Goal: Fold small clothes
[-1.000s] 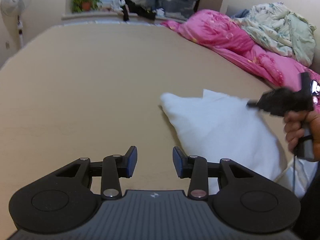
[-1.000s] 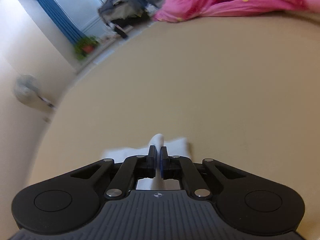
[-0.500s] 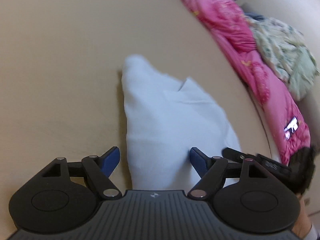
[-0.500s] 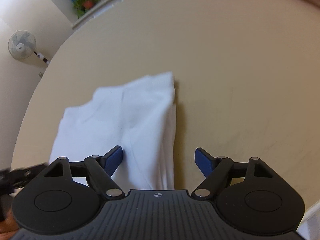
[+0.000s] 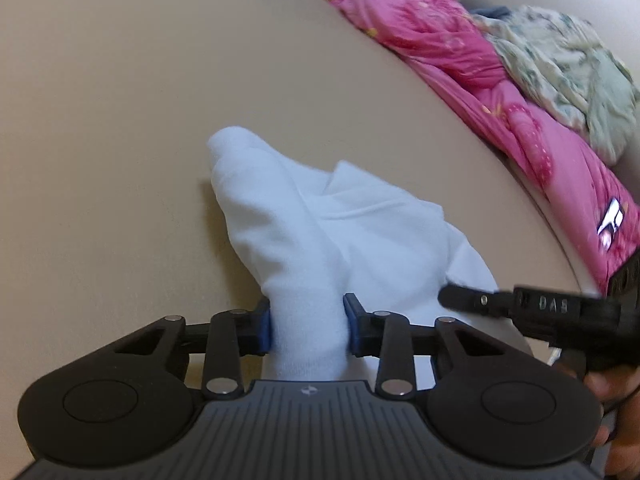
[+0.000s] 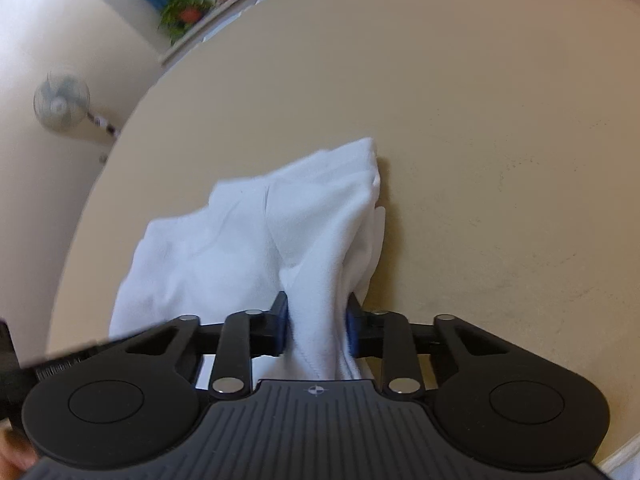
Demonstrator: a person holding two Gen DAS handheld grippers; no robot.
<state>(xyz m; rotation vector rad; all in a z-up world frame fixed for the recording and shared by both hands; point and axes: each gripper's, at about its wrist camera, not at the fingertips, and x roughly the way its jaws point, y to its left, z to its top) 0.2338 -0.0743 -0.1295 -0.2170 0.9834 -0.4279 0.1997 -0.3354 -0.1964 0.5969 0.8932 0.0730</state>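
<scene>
The white cloth [image 5: 352, 232] lies bunched on the tan bed [image 5: 120, 120]. The left tool [image 5: 307, 326] pinches one bunched edge of it. The right tool [image 6: 316, 326] pinches another edge. A pink blanket [image 5: 460, 52] sits at the far side.
</scene>
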